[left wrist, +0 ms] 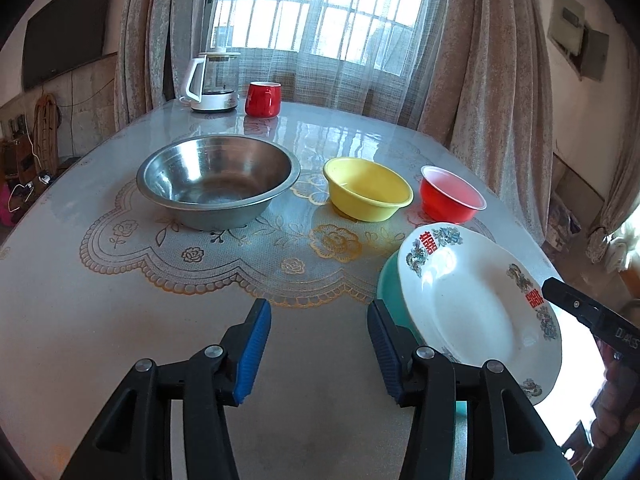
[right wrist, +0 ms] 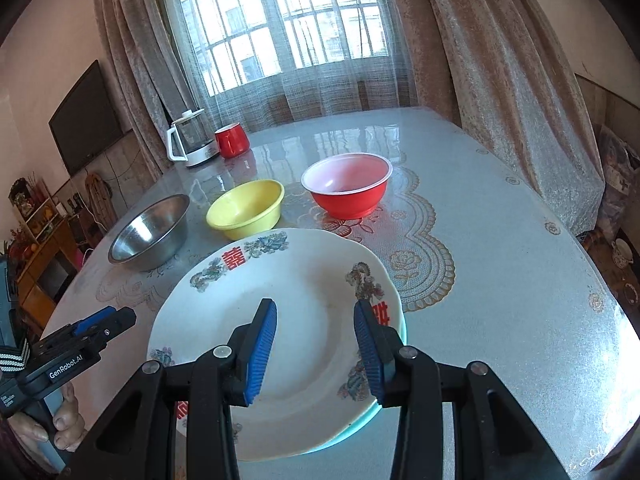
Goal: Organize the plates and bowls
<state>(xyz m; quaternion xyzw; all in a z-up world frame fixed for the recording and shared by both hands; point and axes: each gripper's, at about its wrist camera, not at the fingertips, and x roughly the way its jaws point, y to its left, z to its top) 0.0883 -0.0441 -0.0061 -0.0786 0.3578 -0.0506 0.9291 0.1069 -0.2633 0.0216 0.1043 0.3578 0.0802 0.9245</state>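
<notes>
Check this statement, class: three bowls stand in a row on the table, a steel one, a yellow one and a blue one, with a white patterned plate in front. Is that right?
One detail is wrong. The third bowl is red, not blue, as the right wrist view shows. The steel bowl, the yellow bowl and the white patterned plate in front are as stated.

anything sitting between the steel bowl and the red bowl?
Yes: the yellow bowl stands between the steel bowl and the red bowl, apart from both. The left wrist view shows the row plainly; the right wrist view shows it too.
</notes>
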